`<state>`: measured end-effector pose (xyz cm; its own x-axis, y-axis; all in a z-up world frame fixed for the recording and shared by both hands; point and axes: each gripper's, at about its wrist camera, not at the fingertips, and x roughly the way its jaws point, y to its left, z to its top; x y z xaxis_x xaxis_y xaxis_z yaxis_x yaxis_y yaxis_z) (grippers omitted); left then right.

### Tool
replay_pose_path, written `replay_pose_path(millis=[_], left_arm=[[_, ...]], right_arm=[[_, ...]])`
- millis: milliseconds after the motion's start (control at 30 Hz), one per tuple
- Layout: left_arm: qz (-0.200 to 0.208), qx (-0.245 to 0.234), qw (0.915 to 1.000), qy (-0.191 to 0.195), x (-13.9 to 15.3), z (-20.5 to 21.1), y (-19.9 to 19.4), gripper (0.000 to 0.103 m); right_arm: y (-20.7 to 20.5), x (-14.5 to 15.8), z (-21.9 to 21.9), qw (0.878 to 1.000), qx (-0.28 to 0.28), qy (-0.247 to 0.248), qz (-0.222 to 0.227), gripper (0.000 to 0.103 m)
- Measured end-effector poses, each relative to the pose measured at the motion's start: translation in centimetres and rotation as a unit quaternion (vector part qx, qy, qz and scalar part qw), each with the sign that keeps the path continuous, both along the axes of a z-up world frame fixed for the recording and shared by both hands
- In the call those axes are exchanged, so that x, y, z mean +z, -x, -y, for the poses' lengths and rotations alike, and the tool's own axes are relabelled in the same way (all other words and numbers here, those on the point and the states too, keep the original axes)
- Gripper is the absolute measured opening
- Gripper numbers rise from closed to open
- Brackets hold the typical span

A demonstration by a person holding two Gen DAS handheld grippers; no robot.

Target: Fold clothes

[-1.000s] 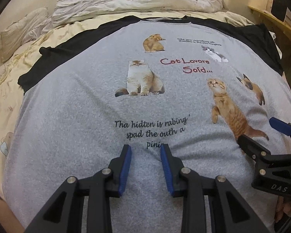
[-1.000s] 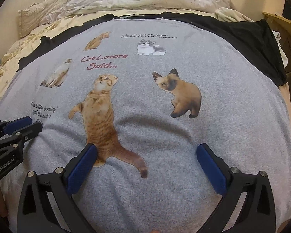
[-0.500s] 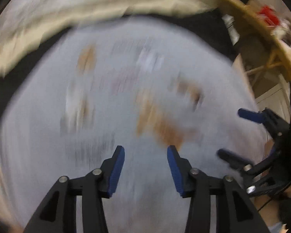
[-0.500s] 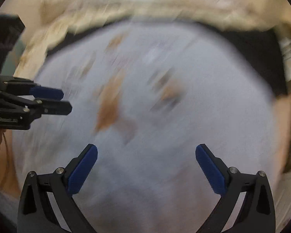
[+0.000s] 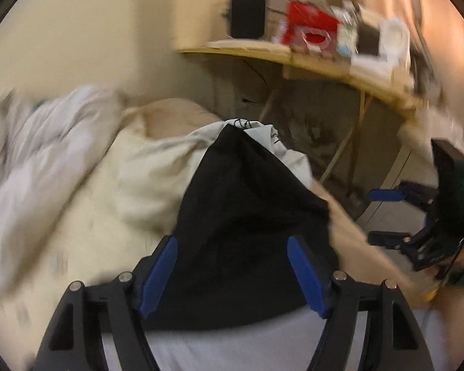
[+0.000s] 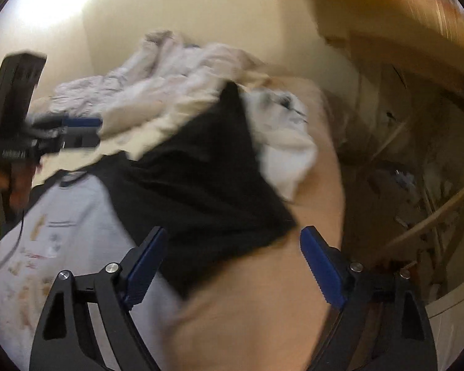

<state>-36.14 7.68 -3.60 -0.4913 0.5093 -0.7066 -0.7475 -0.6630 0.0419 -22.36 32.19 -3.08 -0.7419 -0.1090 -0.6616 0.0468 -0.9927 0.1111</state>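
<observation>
The grey cat-print shirt [image 6: 62, 216] lies flat on the bed, and its black sleeve [image 6: 201, 179] spreads toward the bed's right edge. In the left wrist view the same black sleeve [image 5: 247, 201] fills the middle, with grey shirt fabric [image 5: 263, 340] below it. My left gripper [image 5: 232, 244] hovers over the sleeve; its jaws are opening and the pads press on nothing. My right gripper [image 6: 233, 232] hangs over the sleeve's cuff end with its jaws wide and closing, gripping nothing. Each gripper shows in the other's view: the right gripper [image 5: 371, 216] at the right, the left gripper [image 6: 97, 131] at the left.
A crumpled white duvet [image 5: 40, 142] is piled at the bed's head. A white cloth [image 6: 287, 154] lies beside the sleeve on the cream sheet [image 6: 263, 293]. A cluttered wooden table [image 5: 324, 61] on thin legs stands close past the bed's right edge.
Both views have swung fast from the cat-print front to the black sleeve at the bed's right edge. The left jaws have spread much wider; the right jaws have narrowed a little.
</observation>
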Motion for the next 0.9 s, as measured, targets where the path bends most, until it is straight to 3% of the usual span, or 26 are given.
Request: replay_pose_path(millis=[100, 300, 533, 567, 667, 700, 767, 900], left_arm=[[0.0, -0.025, 0.9994, 0.026, -1.4, -2.7, 4.3, 0.075], [-0.002, -0.053, 0.9985, 0.016, -1.3, -5.8, 8.2, 0.075], [0.01, -0.07, 0.9974, 0.009, -1.4, -8.7, 10.2, 0.07], [0.01, -0.069, 0.9975, 0.006, -1.4, -8.9, 10.3, 0.066], [0.012, -0.065, 0.9978, -0.005, -1.4, -9.3, 10.7, 0.054], [0.016, -0.059, 0.998, -0.015, -1.4, -9.3, 11.0, 0.052], [0.014, -0.05, 0.9984, -0.023, -1.3, -9.3, 11.1, 0.035], [0.012, -0.049, 0.9986, -0.017, -1.3, -9.8, 11.2, 0.028]], right_arm=[[1.2, -1.6, -2.2, 1.0, -0.001, 0.025, 0.005, 0.083], [3.6, -2.7, -3.5, 0.999, 0.002, 0.049, 0.004, 0.083], [3.7, -2.6, -3.3, 1.0, 0.01, -0.004, -0.02, 0.083], [3.6, -2.8, -3.6, 1.0, 0.011, 0.002, -0.02, 0.083], [3.8, -3.9, -4.9, 0.999, 0.012, 0.035, -0.005, 0.065], [3.8, -4.3, -5.5, 0.998, 0.013, 0.054, -0.004, 0.063], [3.7, -4.7, -6.4, 0.996, 0.013, 0.089, -0.008, 0.063], [4.8, -5.7, -7.4, 0.989, 0.02, 0.147, 0.008, 0.062]])
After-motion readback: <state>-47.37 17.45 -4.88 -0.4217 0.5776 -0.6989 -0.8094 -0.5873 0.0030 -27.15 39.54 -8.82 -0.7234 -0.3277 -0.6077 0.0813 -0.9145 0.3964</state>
